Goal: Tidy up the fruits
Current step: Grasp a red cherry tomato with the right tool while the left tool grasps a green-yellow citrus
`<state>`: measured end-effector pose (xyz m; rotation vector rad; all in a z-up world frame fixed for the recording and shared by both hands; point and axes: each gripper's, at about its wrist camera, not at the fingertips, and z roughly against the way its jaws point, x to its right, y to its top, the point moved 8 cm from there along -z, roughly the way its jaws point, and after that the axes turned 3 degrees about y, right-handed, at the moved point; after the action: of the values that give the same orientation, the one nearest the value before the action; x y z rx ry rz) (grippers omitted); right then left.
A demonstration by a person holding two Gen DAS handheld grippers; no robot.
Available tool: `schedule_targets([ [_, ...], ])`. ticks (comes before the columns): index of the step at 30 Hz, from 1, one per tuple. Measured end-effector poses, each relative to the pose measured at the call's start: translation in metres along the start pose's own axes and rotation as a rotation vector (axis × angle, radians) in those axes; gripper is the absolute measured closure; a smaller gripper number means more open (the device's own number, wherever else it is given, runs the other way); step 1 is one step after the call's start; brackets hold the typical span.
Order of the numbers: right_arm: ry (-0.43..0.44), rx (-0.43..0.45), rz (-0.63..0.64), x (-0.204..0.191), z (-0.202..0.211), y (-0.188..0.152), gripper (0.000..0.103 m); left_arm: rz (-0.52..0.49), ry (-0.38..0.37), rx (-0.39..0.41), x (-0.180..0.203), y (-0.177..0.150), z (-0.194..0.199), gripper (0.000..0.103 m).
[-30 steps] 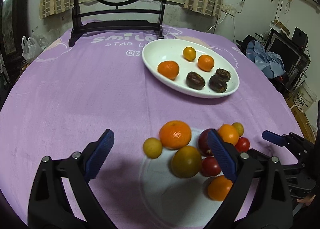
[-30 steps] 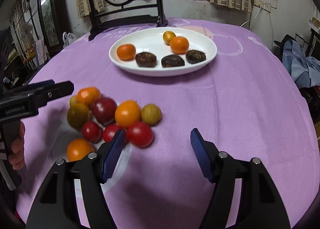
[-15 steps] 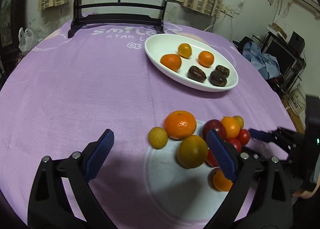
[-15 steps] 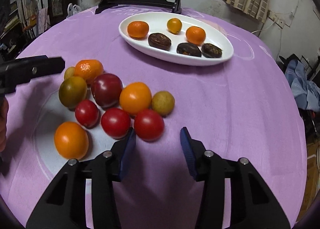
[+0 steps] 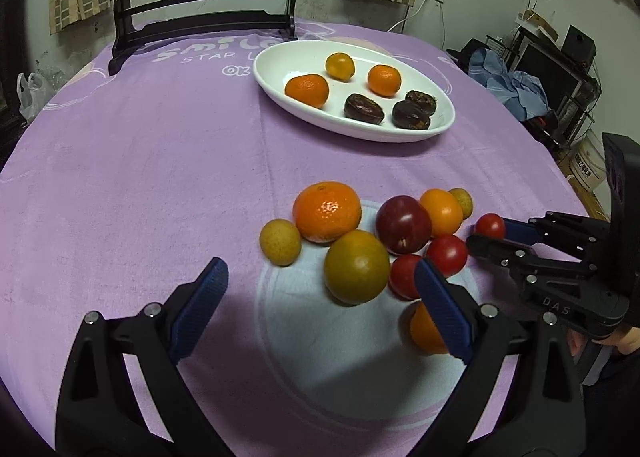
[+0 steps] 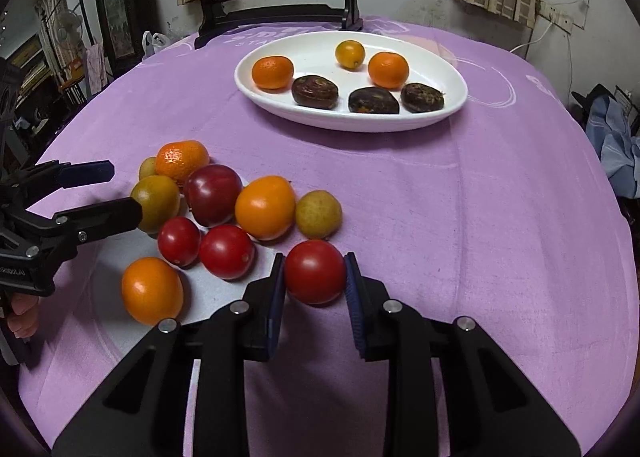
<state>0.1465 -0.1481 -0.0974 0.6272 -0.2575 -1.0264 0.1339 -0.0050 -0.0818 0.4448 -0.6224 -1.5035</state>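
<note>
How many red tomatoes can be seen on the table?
3. One sits between the right gripper's pads, the red tomato; two more tomatoes lie just left of it in the fruit pile. None seems hidden.

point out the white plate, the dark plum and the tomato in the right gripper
white plate (image 6: 448, 69), right wrist view, bare inner wall
dark plum (image 6: 212, 193), right wrist view, top face
tomato (image 6: 315, 271), right wrist view, front middle
</note>
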Motion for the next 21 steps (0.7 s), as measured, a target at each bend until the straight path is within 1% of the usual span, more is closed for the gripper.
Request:
schedule_targets([
  [4, 0.004, 0.015, 0.002, -0.001, 0.004, 0.0, 0.074, -0.029, 0.028, -0.014, 0.0, -0.006, -0.004, 0.01],
  [6, 0.003, 0.019, 0.006, -0.002, 0.006, 0.0, 0.074, -0.042, 0.02, -0.025, 0.002, -0.008, -0.006, 0.017],
  [7, 0.002, 0.02, 0.007, -0.003, 0.006, 0.0, 0.074, -0.051, 0.014, -0.034, 0.004, -0.01, -0.007, 0.022],
  [9, 0.006, 0.019, 0.01, -0.004, 0.007, 0.0, 0.074, -0.068, 0.012, -0.055, 0.008, -0.014, -0.012, 0.039],
  [10, 0.007, 0.02, 0.011, -0.004, 0.007, 0.0, 0.074, -0.075, 0.007, -0.068, 0.01, -0.016, -0.014, 0.043],
  [12, 0.011, 0.023, 0.017, -0.007, 0.008, -0.001, 0.074, -0.089, 0.018, -0.063, 0.013, -0.016, -0.016, 0.043],
  [19, 0.018, 0.018, 0.045, -0.014, 0.008, -0.001, 0.074, -0.061, 0.031, -0.051, 0.018, -0.006, -0.024, 0.047],
  [20, 0.018, 0.019, 0.047, -0.014, 0.008, -0.001, 0.074, -0.063, 0.034, -0.048, 0.018, -0.005, -0.025, 0.052],
  [21, 0.018, 0.021, 0.047, -0.014, 0.008, -0.001, 0.074, -0.066, 0.025, -0.044, 0.02, -0.004, -0.026, 0.061],
])
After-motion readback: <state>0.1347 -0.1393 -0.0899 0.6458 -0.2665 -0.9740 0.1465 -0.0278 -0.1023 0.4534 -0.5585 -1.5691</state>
